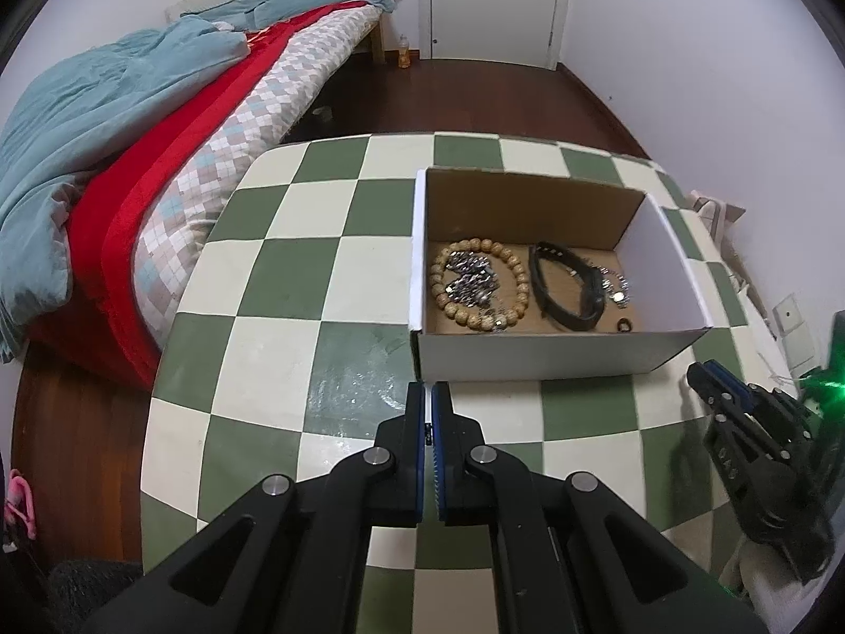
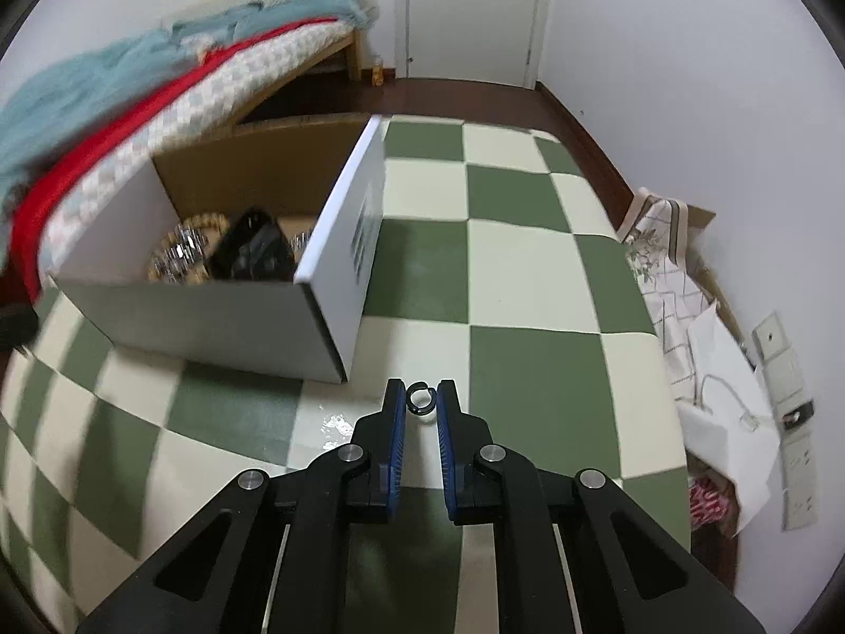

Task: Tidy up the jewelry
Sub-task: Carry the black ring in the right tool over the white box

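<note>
An open white cardboard box (image 1: 533,354) stands on the green and cream checkered table (image 1: 296,285). In it lie a wooden bead bracelet (image 1: 478,285), a silver chain (image 1: 470,280), a black band (image 1: 567,285), a small silver piece (image 1: 615,288) and a small dark ring (image 1: 624,325). My left gripper (image 1: 428,396) is shut and empty just before the box's near wall. My right gripper (image 2: 421,396) is shut on a small dark ring (image 2: 421,398), held above the table to the right of the box (image 2: 338,243). It also shows at the right edge of the left wrist view (image 1: 713,375).
A bed (image 1: 158,148) with teal and red bedding stands left of the table. A white door (image 1: 494,0) is at the back. A carton with cloth and paper (image 2: 702,348) sits by the wall at the table's right side.
</note>
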Demonstrator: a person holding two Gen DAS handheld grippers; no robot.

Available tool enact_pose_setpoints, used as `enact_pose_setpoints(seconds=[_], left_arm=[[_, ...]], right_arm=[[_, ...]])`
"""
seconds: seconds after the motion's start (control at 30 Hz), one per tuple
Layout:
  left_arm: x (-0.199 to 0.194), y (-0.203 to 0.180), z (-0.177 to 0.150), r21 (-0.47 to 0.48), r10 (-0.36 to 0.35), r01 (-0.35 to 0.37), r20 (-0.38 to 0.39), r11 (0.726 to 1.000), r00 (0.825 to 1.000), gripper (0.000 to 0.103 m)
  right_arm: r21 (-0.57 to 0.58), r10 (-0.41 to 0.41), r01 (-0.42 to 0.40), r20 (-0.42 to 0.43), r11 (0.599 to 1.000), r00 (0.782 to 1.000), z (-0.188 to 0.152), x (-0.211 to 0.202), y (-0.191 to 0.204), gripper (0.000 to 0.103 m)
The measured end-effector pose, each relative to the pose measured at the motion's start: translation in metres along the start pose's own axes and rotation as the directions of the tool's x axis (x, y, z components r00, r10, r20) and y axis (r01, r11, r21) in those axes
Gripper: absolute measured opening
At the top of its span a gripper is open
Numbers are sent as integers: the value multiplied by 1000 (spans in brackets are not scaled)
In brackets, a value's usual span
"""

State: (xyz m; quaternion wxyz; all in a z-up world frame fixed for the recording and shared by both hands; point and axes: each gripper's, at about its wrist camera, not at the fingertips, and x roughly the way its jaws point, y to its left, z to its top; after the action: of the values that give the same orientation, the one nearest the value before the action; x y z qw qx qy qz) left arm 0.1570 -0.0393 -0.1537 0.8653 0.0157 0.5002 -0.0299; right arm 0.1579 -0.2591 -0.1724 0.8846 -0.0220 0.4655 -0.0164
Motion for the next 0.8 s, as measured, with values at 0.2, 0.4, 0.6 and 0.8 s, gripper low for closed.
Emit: enact_pose_setpoints(seconds=[0.2,0.4,0.6,0.8], left_arm=[[-22,-7,30,-16,-112,112,15,994,994,0],[-32,-9,86,-28,-251,251,13,968,968,0],[-16,-12,118,-20,-314,314,-46,949,948,0],[10,-10,132,-44,-370,367,-125,929,921,0]], right_arm=[[70,102,-108,77,992,992,30,-50,-5,12],[105,228,-238,103,965,968,81,-74,7,12],[144,296,-298,38,944,954,111,-53,15,12],[185,339,-323,-62,928,939,115,-17,17,12]])
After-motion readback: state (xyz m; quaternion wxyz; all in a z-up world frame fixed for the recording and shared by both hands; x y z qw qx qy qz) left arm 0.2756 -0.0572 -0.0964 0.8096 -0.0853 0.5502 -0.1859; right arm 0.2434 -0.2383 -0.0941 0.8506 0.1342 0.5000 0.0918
